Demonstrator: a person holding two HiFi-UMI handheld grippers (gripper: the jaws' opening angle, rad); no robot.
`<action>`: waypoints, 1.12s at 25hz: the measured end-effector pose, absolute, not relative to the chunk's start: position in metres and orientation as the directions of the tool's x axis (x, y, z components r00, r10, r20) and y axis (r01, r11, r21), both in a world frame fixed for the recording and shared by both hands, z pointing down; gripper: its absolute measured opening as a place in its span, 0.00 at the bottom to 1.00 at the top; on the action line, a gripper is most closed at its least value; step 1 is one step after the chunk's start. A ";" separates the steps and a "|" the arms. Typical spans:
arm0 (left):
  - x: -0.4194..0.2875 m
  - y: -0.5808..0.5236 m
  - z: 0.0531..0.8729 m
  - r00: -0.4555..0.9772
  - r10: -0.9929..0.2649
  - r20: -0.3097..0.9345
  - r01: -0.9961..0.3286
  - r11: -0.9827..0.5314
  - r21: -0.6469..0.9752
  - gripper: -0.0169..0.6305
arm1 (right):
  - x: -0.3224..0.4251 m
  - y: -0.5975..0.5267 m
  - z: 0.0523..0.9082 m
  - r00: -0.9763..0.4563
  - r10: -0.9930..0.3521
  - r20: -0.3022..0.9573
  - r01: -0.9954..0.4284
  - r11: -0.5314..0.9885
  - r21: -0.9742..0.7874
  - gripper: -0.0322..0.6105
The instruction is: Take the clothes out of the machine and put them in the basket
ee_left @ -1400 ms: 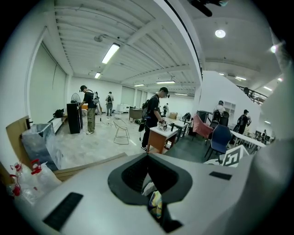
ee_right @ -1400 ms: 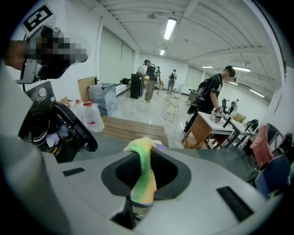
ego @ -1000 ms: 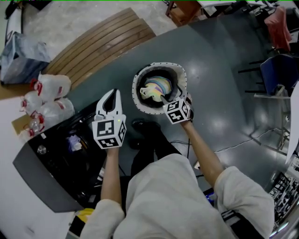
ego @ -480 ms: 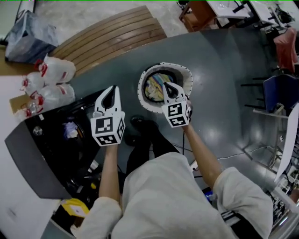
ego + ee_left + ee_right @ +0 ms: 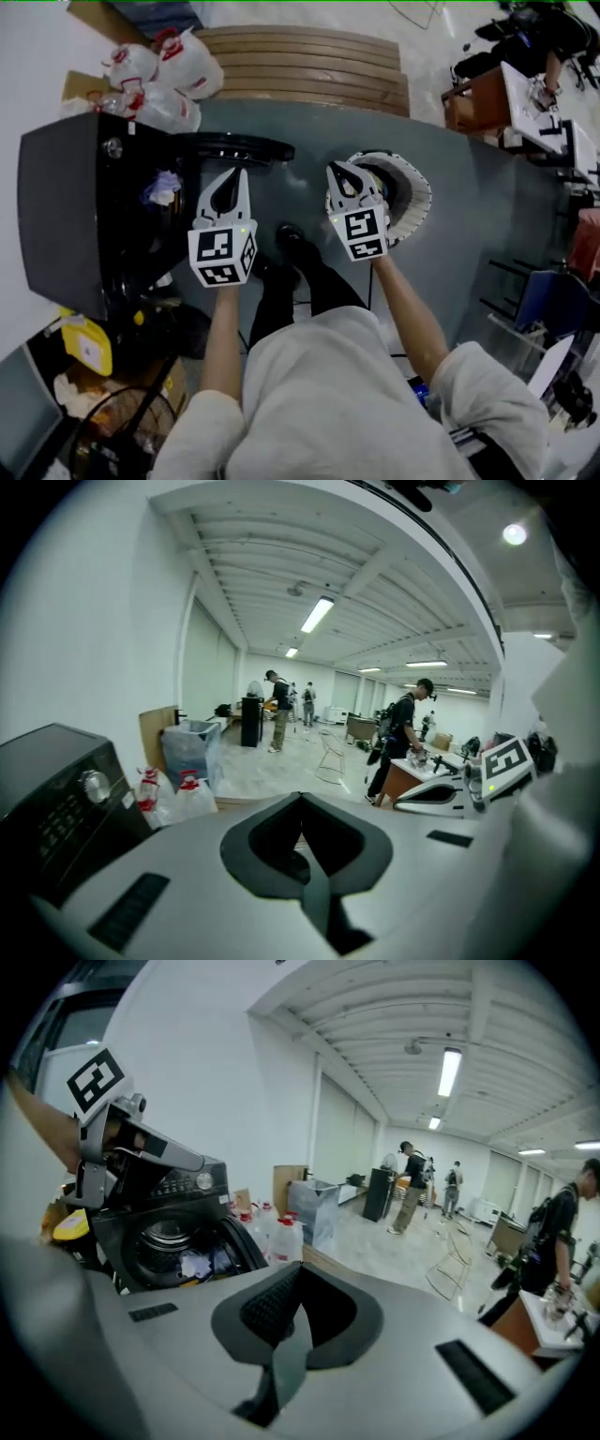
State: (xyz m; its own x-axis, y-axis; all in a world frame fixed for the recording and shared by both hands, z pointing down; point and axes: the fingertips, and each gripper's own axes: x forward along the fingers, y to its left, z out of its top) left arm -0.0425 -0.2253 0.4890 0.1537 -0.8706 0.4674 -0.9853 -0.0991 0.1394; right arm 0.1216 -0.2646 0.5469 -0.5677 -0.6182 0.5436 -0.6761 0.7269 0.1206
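Two grippers were held out side by side above the dark floor (image 5: 487, 253), and neither carried anything. The left gripper (image 5: 232, 178) had its jaws pressed together, with nothing between them. The right gripper (image 5: 339, 171) was likewise closed tight on nothing. It was a little apart from its neighbour, and both pointed forward and somewhat downward.

To the left stood the black washing machine (image 5: 84, 197), whose round door (image 5: 239, 145) hung open toward the person. A pale lilac piece of clothing (image 5: 161, 187) lay at the mouth of the drum, just left of the left gripper's tip but not touching it. The right gripper view showed the same bundle resting low in the drum opening.

The white-rimmed laundry basket (image 5: 419, 202) sat on the floor just right of the right gripper, which covered part of its rim. Its inside looked dark, and whether any clothes lay in it could not be told from the head view.

Beyond the machine several white plastic jugs (image 5: 164, 80) with red caps were clustered beside a curved wooden platform (image 5: 309, 66). The person's dark shoes (image 5: 291, 239) were planted between the two grippers.
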 end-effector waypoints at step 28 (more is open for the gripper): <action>-0.322 0.155 0.547 -0.499 -0.707 0.501 -0.749 0.643 0.161 0.05 | -0.299 0.011 0.568 -0.853 0.057 0.518 0.139 0.983 0.121 0.09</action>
State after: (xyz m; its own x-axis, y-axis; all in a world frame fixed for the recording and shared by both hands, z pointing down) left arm -0.3220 0.1547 0.5465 -0.4991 -0.7068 0.5014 -0.7489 0.6429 0.1608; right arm -0.2991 0.0110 0.5684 -0.8533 0.0568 0.5183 0.1392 0.9828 0.1215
